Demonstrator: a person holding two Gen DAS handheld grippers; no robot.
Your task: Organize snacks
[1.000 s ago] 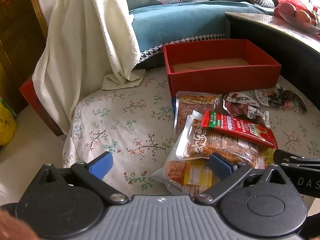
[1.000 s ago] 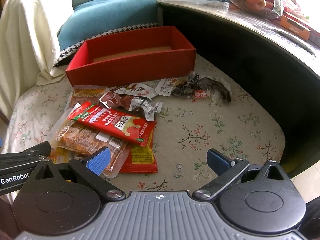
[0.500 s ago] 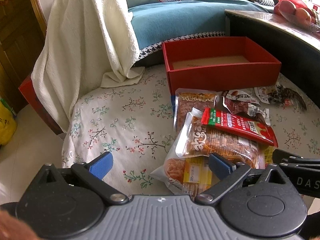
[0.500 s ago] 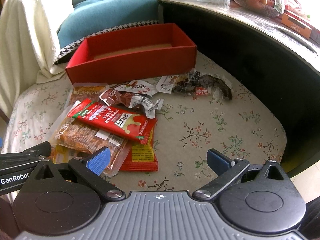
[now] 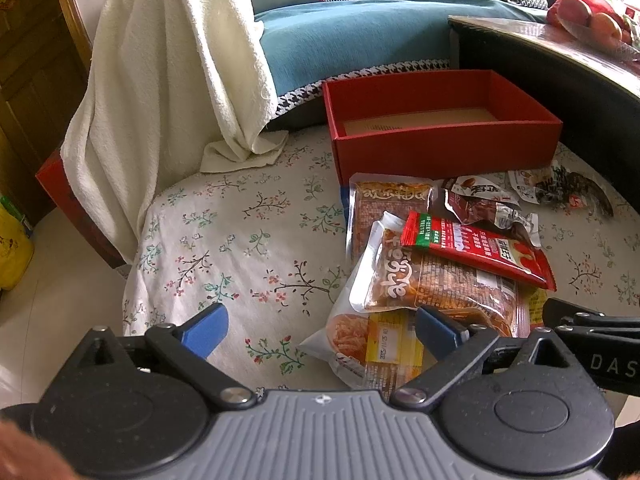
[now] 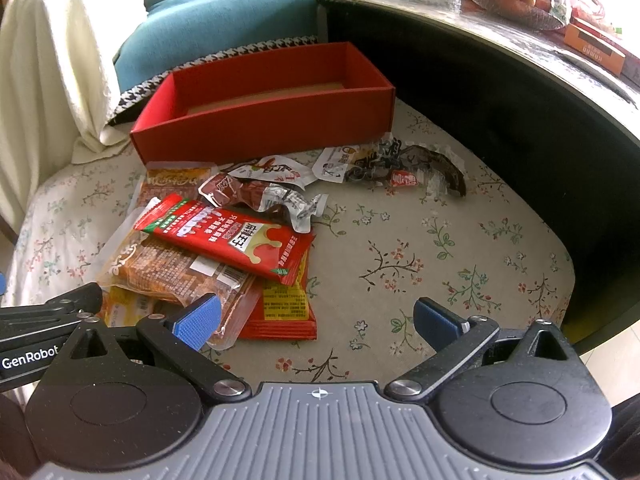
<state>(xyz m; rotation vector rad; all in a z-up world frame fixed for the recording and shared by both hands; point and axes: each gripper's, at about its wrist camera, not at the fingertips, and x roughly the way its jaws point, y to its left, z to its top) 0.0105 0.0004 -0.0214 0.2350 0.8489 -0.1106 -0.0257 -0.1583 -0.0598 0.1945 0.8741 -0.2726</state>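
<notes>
Snack pile (image 5: pixel 436 272) slightly farther (both views)

yellow-label packet (image 5: pixel 390 350): half under pile | fruit bowl (image 6: pixel 516 8): cut by edge

Bare floral cloth (image 6: pixel 420 264) is left open right of the snack pile (image 6: pixel 208 256) and also left of it. The far side is closed off by the red box (image 6: pixel 272 136), which stands open-topped. The right is walled by a dark table (image 6: pixel 500 92), the left by a draped white towel (image 5: pixel 160 80).
</notes>
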